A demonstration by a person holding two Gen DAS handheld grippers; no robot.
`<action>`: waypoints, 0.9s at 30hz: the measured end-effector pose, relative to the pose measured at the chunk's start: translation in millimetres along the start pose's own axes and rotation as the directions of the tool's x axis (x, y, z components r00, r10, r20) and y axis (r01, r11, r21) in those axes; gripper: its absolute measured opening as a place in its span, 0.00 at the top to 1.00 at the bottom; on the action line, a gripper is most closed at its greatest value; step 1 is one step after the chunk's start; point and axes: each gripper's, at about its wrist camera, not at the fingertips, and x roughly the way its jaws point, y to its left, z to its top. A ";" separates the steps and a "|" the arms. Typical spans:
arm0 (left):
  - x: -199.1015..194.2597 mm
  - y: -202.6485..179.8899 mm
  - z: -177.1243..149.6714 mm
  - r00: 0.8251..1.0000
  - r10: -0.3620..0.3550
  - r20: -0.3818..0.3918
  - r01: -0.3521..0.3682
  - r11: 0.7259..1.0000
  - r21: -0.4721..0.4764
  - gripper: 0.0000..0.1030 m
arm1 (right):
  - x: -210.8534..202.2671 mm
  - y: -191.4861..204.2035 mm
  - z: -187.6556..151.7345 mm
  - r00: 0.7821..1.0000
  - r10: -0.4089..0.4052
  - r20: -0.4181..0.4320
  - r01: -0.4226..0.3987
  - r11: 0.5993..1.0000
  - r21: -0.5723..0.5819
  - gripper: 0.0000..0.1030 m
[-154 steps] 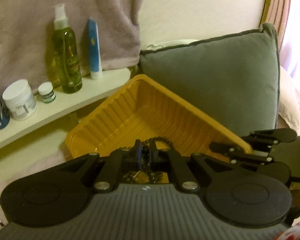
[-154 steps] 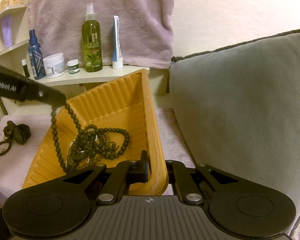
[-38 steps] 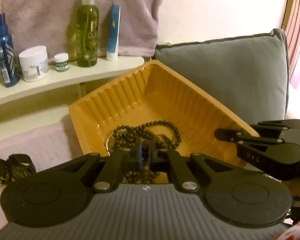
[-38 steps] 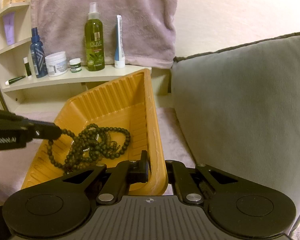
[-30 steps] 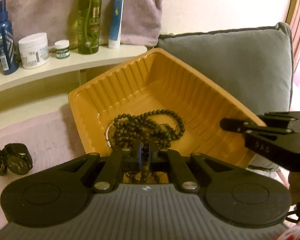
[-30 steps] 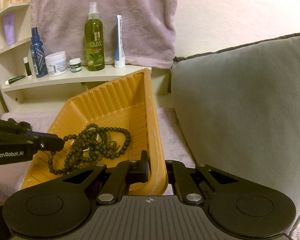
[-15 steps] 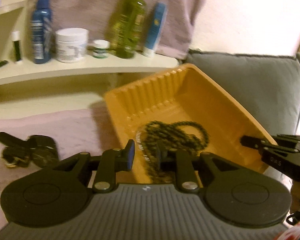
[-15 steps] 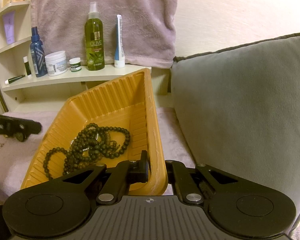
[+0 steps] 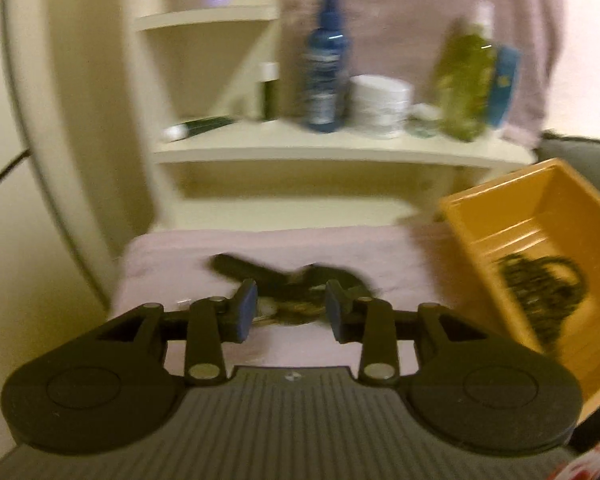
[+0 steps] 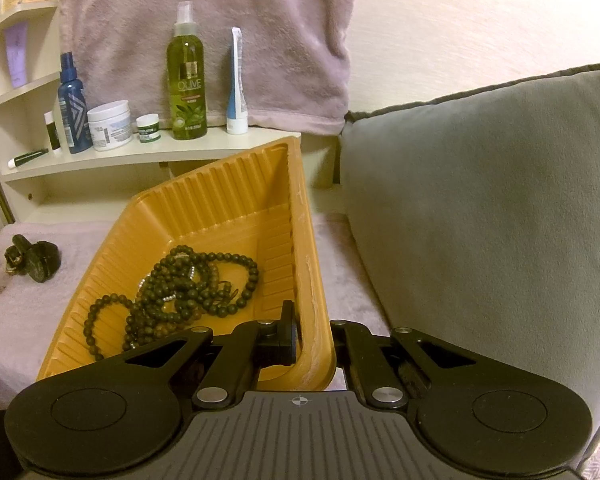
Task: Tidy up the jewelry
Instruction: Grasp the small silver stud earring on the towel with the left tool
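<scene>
Right hand-held gripper (image 10: 314, 344) clamped on near wall of yellow tray (image 10: 220, 200), holding it tilted; bead strands (image 10: 180, 280) heaped inside. Left hand-held gripper (image 9: 290, 312) empty, jaws opening, part-spread, aimed at dark watch and small pieces (image 9: 284, 280) lying on pink cloth (image 9: 172, 256) left of tray. View blurred, exact pieces unclear.

Risks: misjudged approach, pads pinch cloth instead of jewelry; tangled pieces lift together, one drops; tilted tray slips from grip, beads slide toward low corner or spill.
</scene>
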 end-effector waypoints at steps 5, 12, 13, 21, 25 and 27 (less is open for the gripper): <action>5.9 22.3 -18.7 0.996 0.089 -0.015 -0.088 0.996 0.016 0.68 | 1.0 -0.8 -0.3 1.000 -0.002 -0.001 0.002 1.000 -0.002 0.95; 21.1 36.1 -36.9 0.994 0.103 -0.033 -0.103 0.994 -0.020 0.68 | 2.0 -1.9 -1.2 1.000 -0.006 -0.008 0.006 1.000 -0.007 0.95; 23.8 38.6 -37.9 0.994 0.108 -0.031 -0.109 0.994 -0.028 0.68 | 3.0 -1.0 -0.9 1.000 -0.008 -0.009 0.008 1.000 -0.008 0.95; 40.2 56.1 -36.2 0.991 0.133 0.007 -0.132 0.989 -0.058 0.68 | 6.3 0.1 -0.2 1.000 -0.020 -0.020 0.020 1.000 -0.015 0.95; 53.0 61.7 -33.3 0.991 0.134 0.005 -0.133 0.989 -0.058 0.72 | 7.9 -0.4 -0.2 0.999 -0.022 -0.026 0.021 1.000 -0.015 0.95; 58.0 62.1 -32.1 0.991 0.131 0.002 -0.130 0.990 -0.049 0.75 | 8.1 -0.1 -0.1 0.999 -0.022 -0.027 0.022 1.000 -0.015 0.95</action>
